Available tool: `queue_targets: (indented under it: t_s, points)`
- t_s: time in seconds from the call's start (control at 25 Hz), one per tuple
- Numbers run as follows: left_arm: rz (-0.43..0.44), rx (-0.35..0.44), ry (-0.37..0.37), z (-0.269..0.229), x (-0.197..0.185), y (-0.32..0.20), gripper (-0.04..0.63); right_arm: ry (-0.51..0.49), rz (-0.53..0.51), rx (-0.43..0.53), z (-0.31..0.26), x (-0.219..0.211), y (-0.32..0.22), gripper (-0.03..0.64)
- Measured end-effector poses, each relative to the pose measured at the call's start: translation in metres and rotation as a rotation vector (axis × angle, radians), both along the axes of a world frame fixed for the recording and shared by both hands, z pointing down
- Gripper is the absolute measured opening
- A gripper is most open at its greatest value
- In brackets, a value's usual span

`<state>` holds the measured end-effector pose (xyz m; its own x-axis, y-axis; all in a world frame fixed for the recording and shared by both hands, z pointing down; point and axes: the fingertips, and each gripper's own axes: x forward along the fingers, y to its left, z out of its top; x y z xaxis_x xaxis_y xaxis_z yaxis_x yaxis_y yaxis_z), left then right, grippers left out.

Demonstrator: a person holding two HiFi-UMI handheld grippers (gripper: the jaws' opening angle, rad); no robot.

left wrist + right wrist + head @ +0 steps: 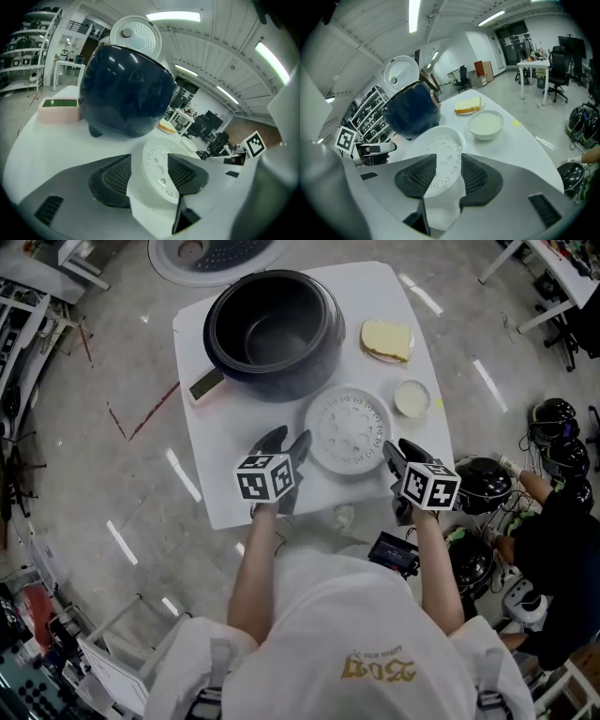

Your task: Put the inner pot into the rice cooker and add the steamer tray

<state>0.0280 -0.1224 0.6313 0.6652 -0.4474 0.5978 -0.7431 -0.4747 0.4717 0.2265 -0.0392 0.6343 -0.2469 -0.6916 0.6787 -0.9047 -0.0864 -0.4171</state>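
Note:
The dark rice cooker (272, 334) stands at the table's far left with its white lid (220, 254) swung open behind it; its inside looks dark and bare, and I cannot tell the inner pot from the body. It also shows as the rice cooker (124, 93) and the rice cooker (412, 115). The white perforated steamer tray (349, 427) lies flat in front of it. My left gripper (287, 440) hovers open just left of the tray, my right gripper (401, 451) open just right of it. The steamer tray (161, 171) and the steamer tray (443, 157) show beyond the jaws of the left gripper (149, 174) and right gripper (449, 174), with nothing between the pads.
A bowl of white rice (412, 397) sits right of the tray, and a plate with a yellow slice (387, 339) behind it. A pink panel (206, 385) juts from the cooker's left. A seated person (553, 521) and black helmets (483, 479) are at the right.

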Motion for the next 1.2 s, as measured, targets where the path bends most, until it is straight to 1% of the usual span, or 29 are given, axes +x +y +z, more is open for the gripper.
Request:
queue_targets:
  t_s: [0.08, 0.2, 0.48, 0.64, 0.8, 0.88, 0.96, 1.0, 1.12, 1.2]
  points:
    - [0.006, -0.027, 0.009, 0.009, 0.004, 0.001, 0.245, 0.0, 0.004, -0.022, 0.009, 0.0, 0.002, 0.173]
    - [0.022, -0.054, 0.001, 0.023, 0.007, 0.003, 0.242, -0.003, 0.016, -0.047, 0.022, 0.0, 0.003, 0.173]
    - [0.05, -0.097, 0.001, 0.045, 0.018, 0.005, 0.23, -0.018, 0.036, -0.07, 0.04, 0.002, -0.001, 0.173]
    - [0.057, -0.096, -0.005, 0.049, 0.024, 0.002, 0.202, -0.035, 0.047, -0.079, 0.045, 0.001, -0.004, 0.173]
    - [0.045, -0.087, -0.019, 0.054, 0.023, -0.001, 0.168, -0.104, 0.1, -0.073, 0.047, 0.0, -0.009, 0.165]
    - [0.05, -0.092, -0.007, 0.054, 0.024, -0.001, 0.15, -0.093, 0.113, -0.07, 0.048, 0.001, -0.01, 0.147]
    - [0.065, -0.093, 0.004, 0.054, 0.027, 0.001, 0.106, -0.098, 0.137, -0.067, 0.049, 0.004, -0.009, 0.105]
    - [0.072, -0.092, 0.004, 0.054, 0.028, 0.001, 0.1, -0.116, 0.151, -0.065, 0.05, 0.006, -0.008, 0.08]
    - [0.082, -0.092, 0.005, 0.055, 0.028, 0.001, 0.098, -0.175, 0.163, -0.054, 0.049, 0.007, -0.006, 0.073]
    - [0.079, -0.095, 0.005, 0.054, 0.027, 0.001, 0.097, -0.181, 0.154, -0.052, 0.048, 0.005, -0.005, 0.072]
